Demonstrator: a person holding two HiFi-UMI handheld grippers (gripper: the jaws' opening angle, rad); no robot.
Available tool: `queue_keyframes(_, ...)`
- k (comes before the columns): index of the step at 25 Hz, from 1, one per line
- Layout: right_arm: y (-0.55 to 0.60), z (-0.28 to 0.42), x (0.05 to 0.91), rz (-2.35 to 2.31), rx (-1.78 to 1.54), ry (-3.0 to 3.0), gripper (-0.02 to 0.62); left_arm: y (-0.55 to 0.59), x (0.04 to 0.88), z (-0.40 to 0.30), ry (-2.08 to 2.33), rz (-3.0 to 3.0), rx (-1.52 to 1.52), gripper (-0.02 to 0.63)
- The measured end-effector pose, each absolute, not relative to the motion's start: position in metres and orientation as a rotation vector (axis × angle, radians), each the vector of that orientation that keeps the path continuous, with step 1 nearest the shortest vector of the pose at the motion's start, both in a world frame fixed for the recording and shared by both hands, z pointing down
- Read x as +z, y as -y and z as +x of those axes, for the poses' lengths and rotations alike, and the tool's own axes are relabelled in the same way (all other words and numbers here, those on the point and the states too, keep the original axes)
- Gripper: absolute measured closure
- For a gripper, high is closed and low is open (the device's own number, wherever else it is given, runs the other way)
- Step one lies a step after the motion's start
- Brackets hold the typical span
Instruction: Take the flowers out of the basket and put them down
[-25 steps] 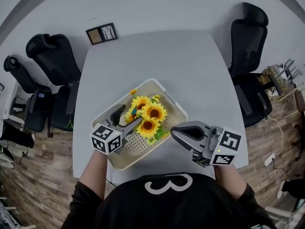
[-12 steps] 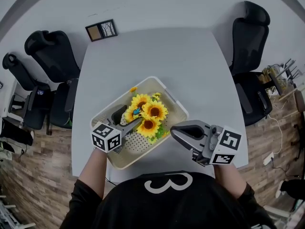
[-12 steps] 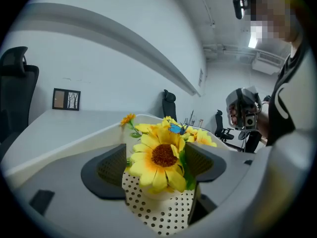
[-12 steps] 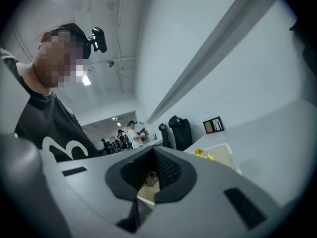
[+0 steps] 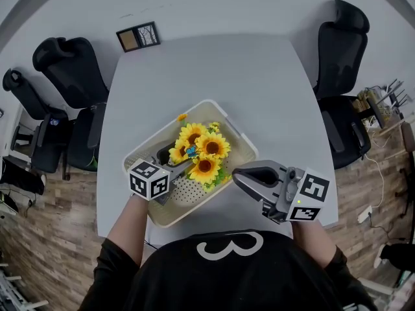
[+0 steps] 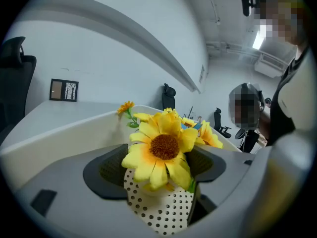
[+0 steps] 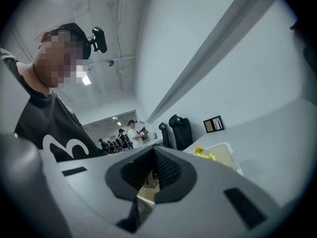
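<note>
Item 1. Left claw (image 5: 176,162): reaches into the basket from its near-left side, jaws set part-way in on either side of the flower bunch. It appears to be grasping the bunch low down, under the heads.

Item 2. Artificial sunflowers (image 5: 201,153): one cluster, yellow heads with brown centres, between and just beyond the left claw's jaws and inside the basket. One small orange bloom stands farther out from the claw, near the far rim.

Item 3. White plastic basket (image 5: 231,127): perforated floor (image 5: 185,193) directly under the left claw; it sits on the grey table (image 5: 246,76).

Item 4. Right claw (image 5: 238,176): clenched and empty, just off the basket's near-right wall, not touching it.

Handling note (a judgement): hold the stems, not the petals. Lift straight up until the heads and leaves are above the rim before swinging sideways. If the light basket rises too, the right claw can press down on its rim. Bare table beyond the basket offers room to lay the bunch.
</note>
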State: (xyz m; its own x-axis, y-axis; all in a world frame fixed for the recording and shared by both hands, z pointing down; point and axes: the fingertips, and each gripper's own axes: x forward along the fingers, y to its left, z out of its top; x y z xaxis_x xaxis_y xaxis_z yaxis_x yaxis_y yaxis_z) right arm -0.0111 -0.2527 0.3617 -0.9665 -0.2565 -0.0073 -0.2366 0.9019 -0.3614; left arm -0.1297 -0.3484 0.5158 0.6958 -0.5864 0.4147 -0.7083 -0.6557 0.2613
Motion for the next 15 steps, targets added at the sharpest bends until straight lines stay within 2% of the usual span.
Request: queue_keyframes(15, 0.253, -0.008, 0.363, -0.394, -0.566, -3.016, 0.588, 0.327, 0.52, -0.11, 0.771, 2.748, 0.677, 0.243)
